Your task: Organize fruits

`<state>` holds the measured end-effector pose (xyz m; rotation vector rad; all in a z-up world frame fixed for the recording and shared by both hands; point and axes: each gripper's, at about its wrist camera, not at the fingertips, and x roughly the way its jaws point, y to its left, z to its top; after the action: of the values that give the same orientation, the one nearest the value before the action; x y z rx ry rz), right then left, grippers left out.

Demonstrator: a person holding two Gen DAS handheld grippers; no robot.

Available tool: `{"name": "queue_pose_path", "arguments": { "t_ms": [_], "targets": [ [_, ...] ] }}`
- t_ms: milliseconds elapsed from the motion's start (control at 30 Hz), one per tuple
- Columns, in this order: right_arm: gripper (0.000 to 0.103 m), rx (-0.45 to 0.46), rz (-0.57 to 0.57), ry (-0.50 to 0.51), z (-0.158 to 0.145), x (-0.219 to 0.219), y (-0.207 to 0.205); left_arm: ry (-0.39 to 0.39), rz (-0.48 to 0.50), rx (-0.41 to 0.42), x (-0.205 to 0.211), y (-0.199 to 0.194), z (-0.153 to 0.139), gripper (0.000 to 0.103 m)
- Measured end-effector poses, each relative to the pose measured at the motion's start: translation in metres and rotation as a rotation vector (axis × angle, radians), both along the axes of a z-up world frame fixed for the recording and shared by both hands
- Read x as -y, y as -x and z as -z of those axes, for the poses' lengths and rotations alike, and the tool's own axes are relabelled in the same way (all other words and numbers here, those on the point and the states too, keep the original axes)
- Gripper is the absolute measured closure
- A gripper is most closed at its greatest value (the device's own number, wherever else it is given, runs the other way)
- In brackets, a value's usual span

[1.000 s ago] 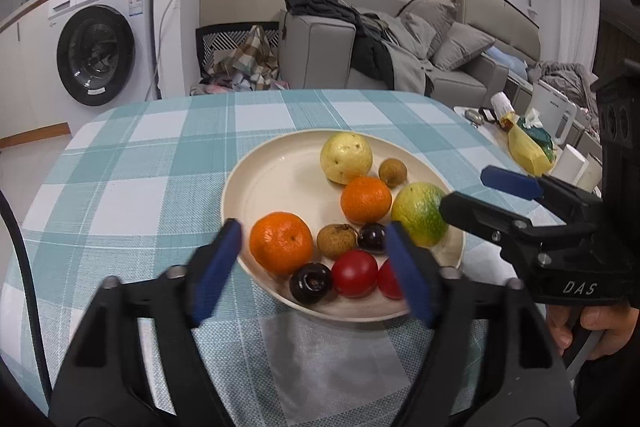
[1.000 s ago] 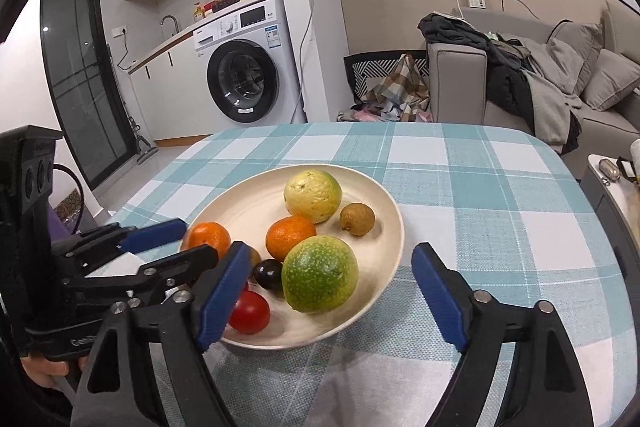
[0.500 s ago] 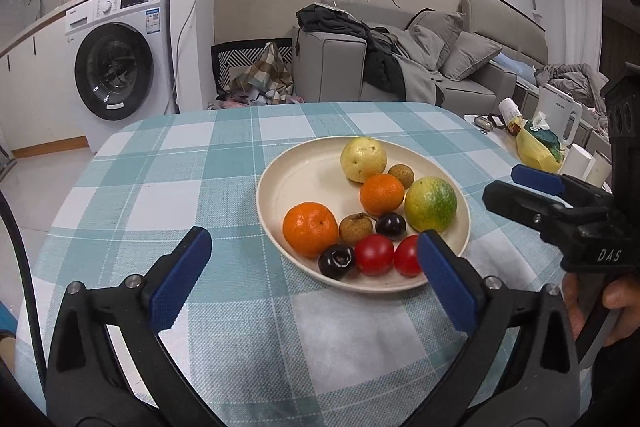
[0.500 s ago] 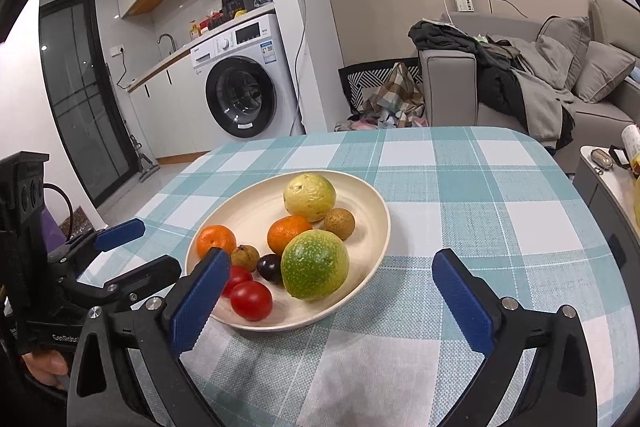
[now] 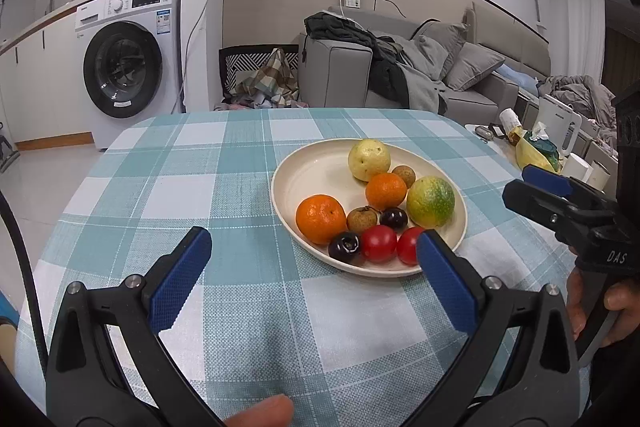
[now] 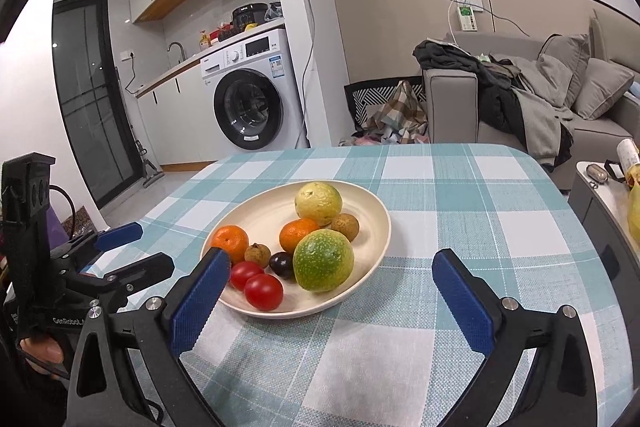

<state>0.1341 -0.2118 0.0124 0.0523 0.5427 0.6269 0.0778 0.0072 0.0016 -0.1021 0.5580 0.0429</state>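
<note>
Fruits, mixed and piled on a shallow cream round plate point(image 5: 304, 167) set toward the right edge of the checked teal-and-white tablecloth point(image 5: 200, 187).

Left wrist view: left gripper point(image 5: 312, 269) low over the near edge of the table, blue pads spread wide with nothing between them; the jaws have just been opening. Large orange mandarin point(image 5: 320, 219) sits at the plate's near-left rim, with a dark plum point(image 5: 345, 246) and two red cherry tomatoes point(image 5: 379, 243) along the near rim. Behind them lie a brown longan point(image 5: 361, 219), a second mandarin point(image 5: 385, 191), a mottled green-yellow round fruit point(image 5: 431, 202) and a pale yellow guava point(image 5: 369, 159). The right gripper point(image 5: 536, 189) comes in from the table's right edge, also spread and empty.

Right wrist view: right gripper point(image 6: 330, 269) wide and unloaded, its jaws likewise just opened; the plate's point(image 6: 372, 203) near rim lies between its pads. The green-yellow fruit point(image 6: 323, 259) is nearest.

Handling, as a judgement: tomatoes and plum are soft, smooth and likely to roll or bruise; pinch lightly across the widest girth. Mandarins are firmer, their skin giving more purchase. The guava and green fruit look heaviest and need a nearly full spread.

Room: the cloth's left half and far edge are bare. The right edge crowds a side table point(image 6: 600, 183).
</note>
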Motion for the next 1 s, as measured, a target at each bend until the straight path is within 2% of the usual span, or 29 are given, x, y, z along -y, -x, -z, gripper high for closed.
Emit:
{"name": "queue_pose_path", "arguments": {
  "t_ms": [400, 1000],
  "targets": [
    [0.0, 0.043, -0.02, 0.046, -0.003, -0.009, 0.01, -0.034, 0.032, 0.021, 0.012, 0.005, -0.005, 0.001],
    [0.0, 0.044, -0.024, 0.049, -0.003, -0.009, 0.01, -0.035, 0.035, 0.025, 0.013, 0.006, -0.005, 0.001]
  ]
}}
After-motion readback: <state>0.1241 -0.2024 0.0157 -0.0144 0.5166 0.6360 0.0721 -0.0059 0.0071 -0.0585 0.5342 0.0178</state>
